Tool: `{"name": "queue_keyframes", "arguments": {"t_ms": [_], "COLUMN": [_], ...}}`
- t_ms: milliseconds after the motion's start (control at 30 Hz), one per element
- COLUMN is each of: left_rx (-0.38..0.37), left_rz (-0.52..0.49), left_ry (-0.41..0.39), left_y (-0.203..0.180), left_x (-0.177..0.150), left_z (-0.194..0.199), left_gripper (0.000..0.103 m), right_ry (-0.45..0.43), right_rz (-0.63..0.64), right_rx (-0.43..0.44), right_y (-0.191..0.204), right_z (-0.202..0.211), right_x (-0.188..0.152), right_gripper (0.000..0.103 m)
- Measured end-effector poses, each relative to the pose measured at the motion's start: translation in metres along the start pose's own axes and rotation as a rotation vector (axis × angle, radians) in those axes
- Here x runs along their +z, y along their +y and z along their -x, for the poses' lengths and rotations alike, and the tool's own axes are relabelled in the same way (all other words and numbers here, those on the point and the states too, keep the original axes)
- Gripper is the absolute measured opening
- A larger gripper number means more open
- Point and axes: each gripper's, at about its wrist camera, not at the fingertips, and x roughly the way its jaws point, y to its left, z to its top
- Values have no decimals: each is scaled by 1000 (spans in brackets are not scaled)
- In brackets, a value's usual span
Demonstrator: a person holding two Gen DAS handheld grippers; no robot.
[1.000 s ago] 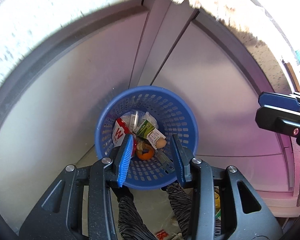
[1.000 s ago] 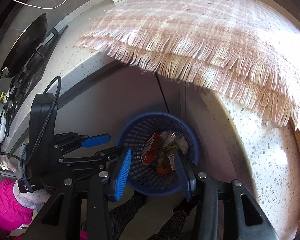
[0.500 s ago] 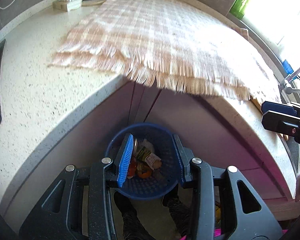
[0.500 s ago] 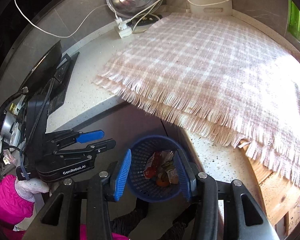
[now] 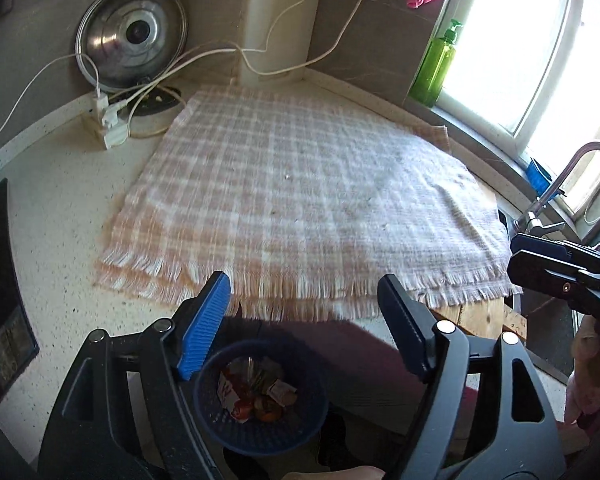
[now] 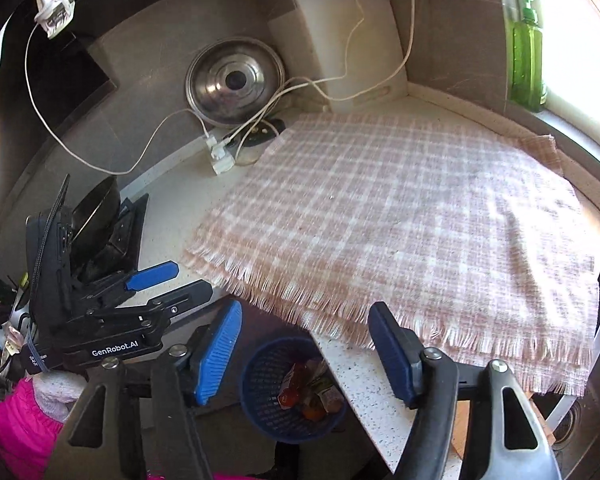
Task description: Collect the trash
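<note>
A blue basket point(image 5: 220, 432) stands on the floor below the counter edge, holding trash point(image 5: 256, 392): a red-and-white carton, wrappers and an orange piece. It also shows in the right wrist view point(image 6: 264, 392). My left gripper point(image 5: 304, 292) is open and empty, raised above the basket at the counter edge. My right gripper point(image 6: 304, 326) is open and empty, also above the basket. The left gripper point(image 6: 160, 280) appears at the left of the right wrist view; the right gripper point(image 5: 548, 264) appears at the right edge of the left wrist view.
A pink checked cloth point(image 5: 300, 200) with fringe covers the speckled counter point(image 5: 56, 208). Behind it are a steel lid point(image 5: 132, 44), a power strip with white cables point(image 5: 108, 120), a white board point(image 5: 276, 20) and a green bottle point(image 5: 436, 64). A tap point(image 5: 556, 192) stands at right.
Both grippers have risen from close above the basket to counter height. The view now takes in the whole cloth and back wall. Both stay open and empty.
</note>
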Motion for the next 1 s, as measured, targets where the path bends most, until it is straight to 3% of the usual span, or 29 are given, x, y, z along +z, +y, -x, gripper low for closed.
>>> {"name": "queue_keyframes", "arguments": {"t_ms": [333,467,633,1000], "left_rx": [22,25,32,50], "left_rz": [-59,-54,-54,-80], "left_ry": [-66,-103,-150,-186], "left_y": [-32,-36,-42,-49], "left_x": [40,53,67,79], "left_z": [11,18,28,38], "left_gripper": [84,100,101,102], "right_ry": [-85,-107,-153,-179], "right_rz": [-17,-17,-18,-29], "right_rx": [-61,-81,-89,-93], "right_y": [-26,-33,-38,-43], "right_z": [22,26,33,34], "right_x": [20,28,36,46], "right_gripper": [88,89,101,103]}}
